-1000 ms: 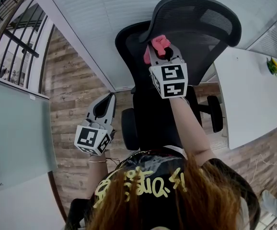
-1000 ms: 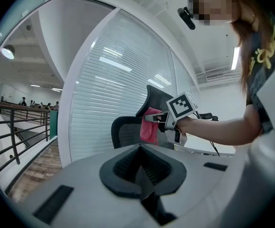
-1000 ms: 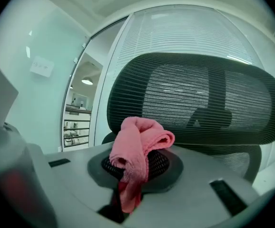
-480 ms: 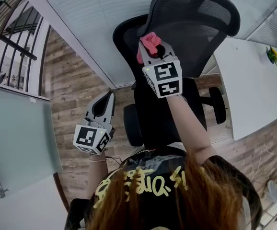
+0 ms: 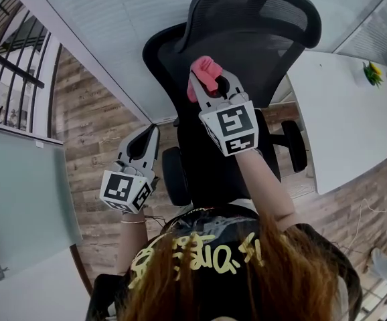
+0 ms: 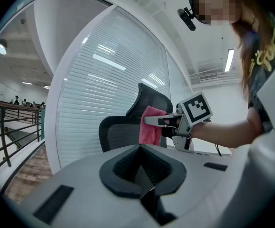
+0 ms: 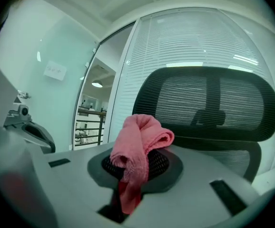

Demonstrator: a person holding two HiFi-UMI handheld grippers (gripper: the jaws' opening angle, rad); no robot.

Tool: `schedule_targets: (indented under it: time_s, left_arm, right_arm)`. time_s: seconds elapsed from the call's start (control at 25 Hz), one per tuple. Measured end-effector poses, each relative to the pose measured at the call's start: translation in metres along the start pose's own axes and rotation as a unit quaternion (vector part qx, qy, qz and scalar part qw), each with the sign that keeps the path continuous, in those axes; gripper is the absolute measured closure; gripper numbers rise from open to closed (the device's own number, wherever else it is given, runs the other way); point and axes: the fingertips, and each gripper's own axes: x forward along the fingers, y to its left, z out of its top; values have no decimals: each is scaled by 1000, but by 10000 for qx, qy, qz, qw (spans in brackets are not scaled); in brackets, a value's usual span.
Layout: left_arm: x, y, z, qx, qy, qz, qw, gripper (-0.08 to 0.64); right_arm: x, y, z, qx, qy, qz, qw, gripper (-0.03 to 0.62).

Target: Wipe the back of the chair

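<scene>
A black mesh office chair (image 5: pixel 170 52) with a curved headrest (image 5: pixel 260 25) stands in front of me, its back toward me. My right gripper (image 5: pixel 210 80) is shut on a bunched pink cloth (image 5: pixel 203 72) and holds it at the chair back, just below the headrest's left end. In the right gripper view the pink cloth (image 7: pixel 140 144) sticks up between the jaws with the headrest (image 7: pixel 209 103) close behind. My left gripper (image 5: pixel 152 134) hangs lower left of the chair, shut on nothing. The left gripper view shows the chair (image 6: pixel 121 132) and the right gripper (image 6: pixel 168 122) with the pink cloth (image 6: pixel 149 125).
A white table (image 5: pixel 347 126) stands right of the chair with a small green plant (image 5: pixel 372 72) on its far end. A blind-covered glass wall (image 5: pixel 126 19) runs behind the chair. A glass door (image 5: pixel 19 192) and a railing (image 5: pixel 19 52) lie to the left, over a wood floor (image 5: pixel 100 126).
The right gripper has moved the pink cloth a little left and down across the chair back. The left gripper has hardly moved.
</scene>
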Motion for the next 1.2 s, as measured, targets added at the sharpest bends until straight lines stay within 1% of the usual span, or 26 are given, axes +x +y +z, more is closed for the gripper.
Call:
schedule_targets:
  time_s: [0.4, 0.68, 0.92, 1.2]
  left_arm:
    - [42, -45, 10, 29, -47, -260, 9996, 565]
    - [76, -83, 16, 77, -60, -454, 9989, 565]
    - [98, -110, 19, 142, -27, -584, 9982, 565]
    - [115, -128, 20, 168, -52, -618, 9979, 565]
  right_arm:
    - [-59, -39, -6, 28, -101, -52, 9999, 531]
    - [-98, -74, -22, 4, -17, -176, 9998, 531]
    - [-121, -99, -37, 90, 29, -257, 9996, 531]
    - [-138, -117, -52, 66, 113, -285, 9995, 531]
